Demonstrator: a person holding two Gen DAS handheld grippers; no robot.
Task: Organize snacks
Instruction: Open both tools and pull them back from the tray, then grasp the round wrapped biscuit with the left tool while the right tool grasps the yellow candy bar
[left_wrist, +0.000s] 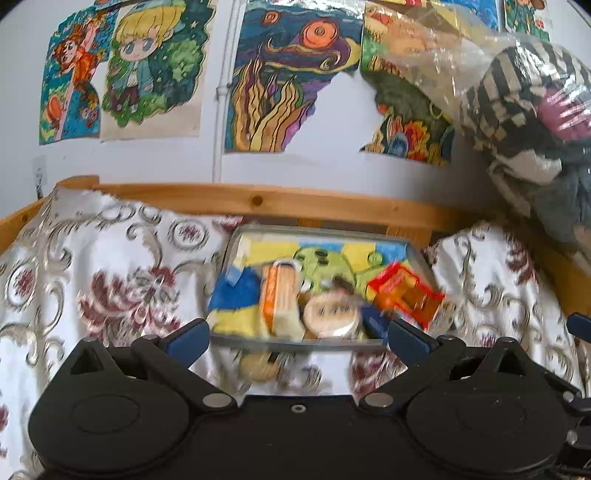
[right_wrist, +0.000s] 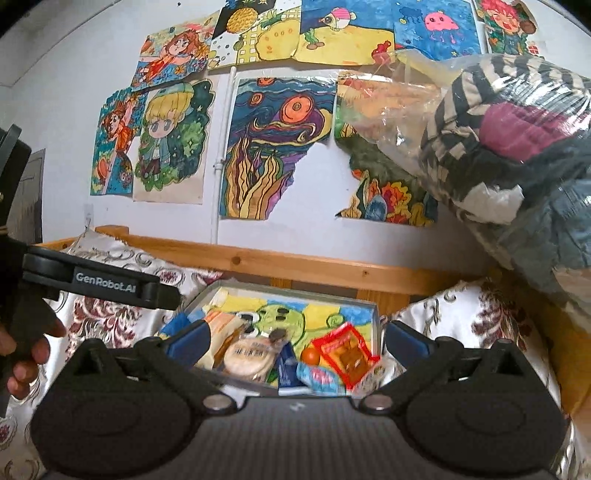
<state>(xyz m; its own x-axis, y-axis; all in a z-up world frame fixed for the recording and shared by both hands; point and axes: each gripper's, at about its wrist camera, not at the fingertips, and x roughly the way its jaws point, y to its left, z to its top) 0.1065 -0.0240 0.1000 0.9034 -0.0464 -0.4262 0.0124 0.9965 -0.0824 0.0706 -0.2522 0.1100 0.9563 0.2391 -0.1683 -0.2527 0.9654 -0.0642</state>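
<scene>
A clear tray (left_wrist: 240, 240) with a colourful drawing under it lies on a floral cloth and holds several snacks: an orange packet (left_wrist: 279, 299), a round wrapped cake (left_wrist: 330, 314) and a red packet (left_wrist: 404, 291). A round biscuit (left_wrist: 258, 365) lies on the cloth just in front of the tray. My left gripper (left_wrist: 297, 338) is open and empty at the tray's near edge. In the right wrist view the tray (right_wrist: 375, 314) shows the cake (right_wrist: 249, 356), red packet (right_wrist: 347, 350) and a blue-pink sweet (right_wrist: 317, 378). My right gripper (right_wrist: 295, 341) is open and empty over it.
A wooden bed rail (left_wrist: 295, 203) runs behind the tray against a wall of drawings. A big clear bag of clothes (left_wrist: 535, 122) leans in at the right. The left gripper and the hand that holds it (right_wrist: 96, 284) show at the left of the right wrist view.
</scene>
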